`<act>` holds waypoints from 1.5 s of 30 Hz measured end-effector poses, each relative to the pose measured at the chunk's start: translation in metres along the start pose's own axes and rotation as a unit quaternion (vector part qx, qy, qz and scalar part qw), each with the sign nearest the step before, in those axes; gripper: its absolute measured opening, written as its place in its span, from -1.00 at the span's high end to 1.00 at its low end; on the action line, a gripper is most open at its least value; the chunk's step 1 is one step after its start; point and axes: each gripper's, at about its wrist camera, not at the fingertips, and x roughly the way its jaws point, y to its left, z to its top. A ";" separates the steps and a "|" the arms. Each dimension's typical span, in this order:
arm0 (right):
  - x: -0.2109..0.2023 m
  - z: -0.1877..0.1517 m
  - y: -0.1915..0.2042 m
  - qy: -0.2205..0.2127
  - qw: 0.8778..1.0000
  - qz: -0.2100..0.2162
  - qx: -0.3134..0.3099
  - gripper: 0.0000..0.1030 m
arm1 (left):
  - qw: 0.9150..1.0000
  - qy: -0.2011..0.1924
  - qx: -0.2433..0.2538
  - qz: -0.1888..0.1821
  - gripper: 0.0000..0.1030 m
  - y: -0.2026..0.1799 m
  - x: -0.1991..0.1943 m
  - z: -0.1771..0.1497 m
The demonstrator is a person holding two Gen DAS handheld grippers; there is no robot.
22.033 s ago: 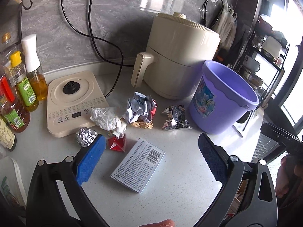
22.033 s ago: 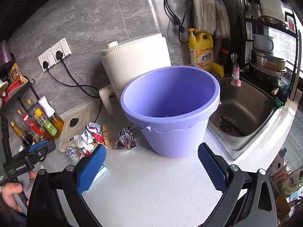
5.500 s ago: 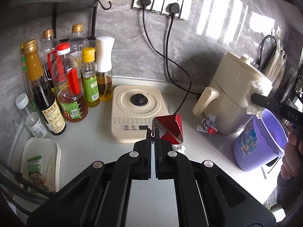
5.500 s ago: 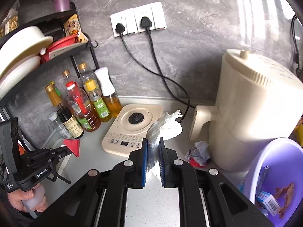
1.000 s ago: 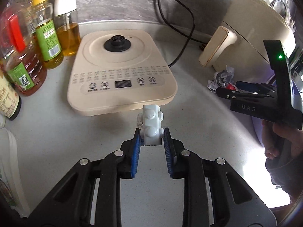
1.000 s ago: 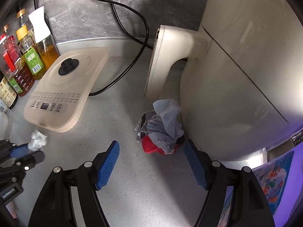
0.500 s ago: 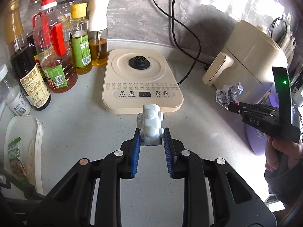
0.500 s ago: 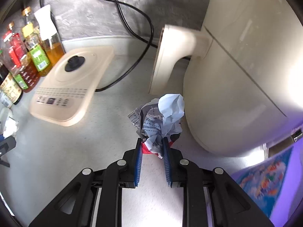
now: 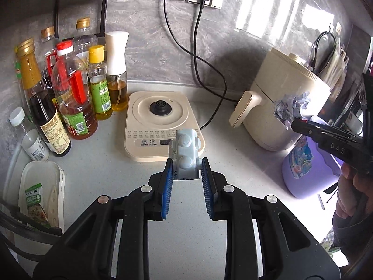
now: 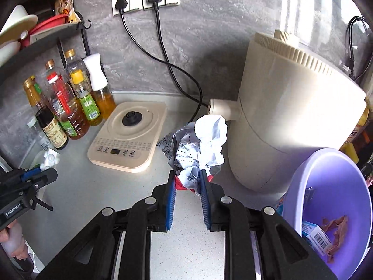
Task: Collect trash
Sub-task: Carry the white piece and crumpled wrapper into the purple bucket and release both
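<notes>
My left gripper [image 9: 186, 164] is shut on a small pale blister pack [image 9: 186, 149] and holds it above the counter, in front of the induction cooker. My right gripper [image 10: 187, 175] is shut on a crumpled wad of wrappers [image 10: 202, 142], white and printed with a red bit at the bottom, lifted clear of the counter beside the air fryer. The purple bucket [image 10: 293, 186] stands to the right of the wad; a barcoded box and a brown scrap lie inside it. The left wrist view shows the right gripper [image 9: 295, 122] with the wad [image 9: 291, 107] above the bucket's [image 9: 303, 163] left side.
A cream air fryer [image 10: 291, 107] stands close behind the wad. The induction cooker [image 9: 160, 123] sits mid-counter with two black cords to wall sockets. Several oil and sauce bottles [image 9: 74, 98] line the left wall. A white tray [image 9: 39, 177] with a packet lies at the front left.
The right gripper's jaws shut on the wrapper wad beside the air fryer and lifted it. Both grippers rose away from the counter. The left kept its hold on the blister pack.
</notes>
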 end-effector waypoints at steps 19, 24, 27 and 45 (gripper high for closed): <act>-0.092 0.021 -0.097 -0.104 0.992 -0.050 0.056 0.60 | 0.997 -0.028 0.046 -0.048 0.54 -0.082 0.008 0.030; -0.094 0.010 -0.123 -0.101 0.991 -0.060 0.066 0.59 | 0.996 -0.037 0.051 -0.065 0.54 -0.107 0.015 0.036; -0.094 0.007 -0.137 -0.097 0.991 -0.064 0.070 0.59 | 0.995 -0.043 0.054 -0.077 0.54 -0.125 0.016 0.037; -0.134 -0.045 -0.240 -0.121 0.980 -0.073 0.137 -0.33 | 0.982 -0.043 0.108 -0.150 0.54 -0.249 0.032 0.048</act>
